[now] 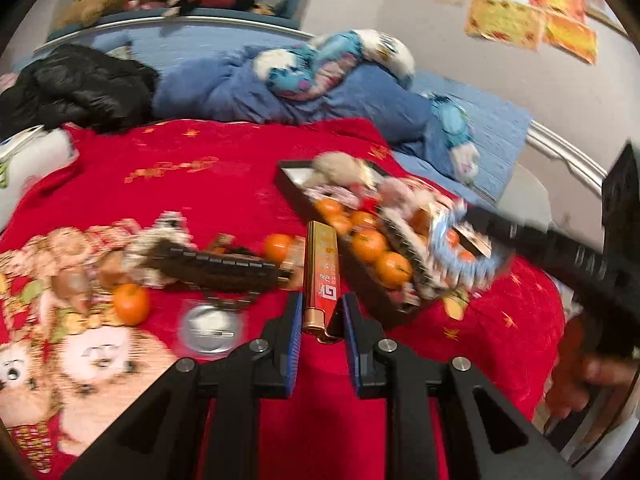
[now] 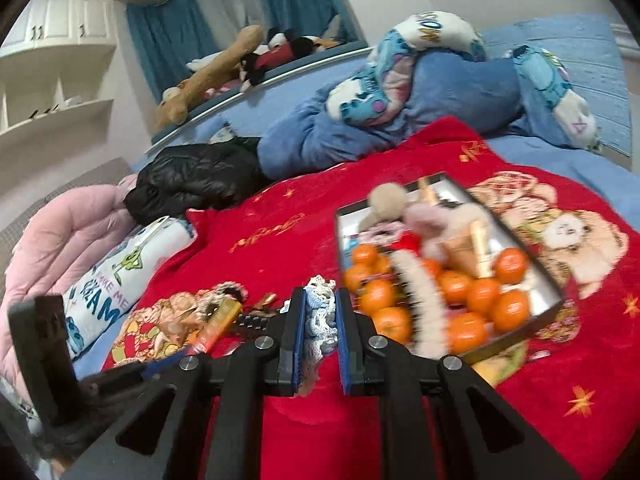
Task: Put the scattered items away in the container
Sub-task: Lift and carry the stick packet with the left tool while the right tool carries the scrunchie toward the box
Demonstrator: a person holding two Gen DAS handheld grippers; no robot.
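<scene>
My left gripper (image 1: 320, 314) is shut on a slim red and gold box (image 1: 322, 268) that points forward over the red blanket. Ahead and to the right lies a black tray (image 1: 294, 192) holding several oranges (image 1: 394, 268), plush toys and a white hair clip. In the left wrist view my right gripper (image 1: 480, 224) hangs over the tray's right end with a blue and white crochet piece (image 1: 460, 252). In the right wrist view the right gripper (image 2: 320, 308) is shut on that crochet piece (image 2: 320, 316), left of the tray (image 2: 558, 302). The left gripper (image 2: 176, 356) with the box (image 2: 218, 322) shows low on the left.
Two loose oranges (image 1: 130, 302) (image 1: 278, 246), a dark hair clip (image 1: 216, 268) and a round silvery disc (image 1: 210, 330) lie on the blanket left of the tray. A black jacket (image 1: 80, 88), blue bedding (image 1: 320, 96) and a patterned pillow (image 2: 120, 280) lie further off. A hand (image 1: 592, 376) shows at right.
</scene>
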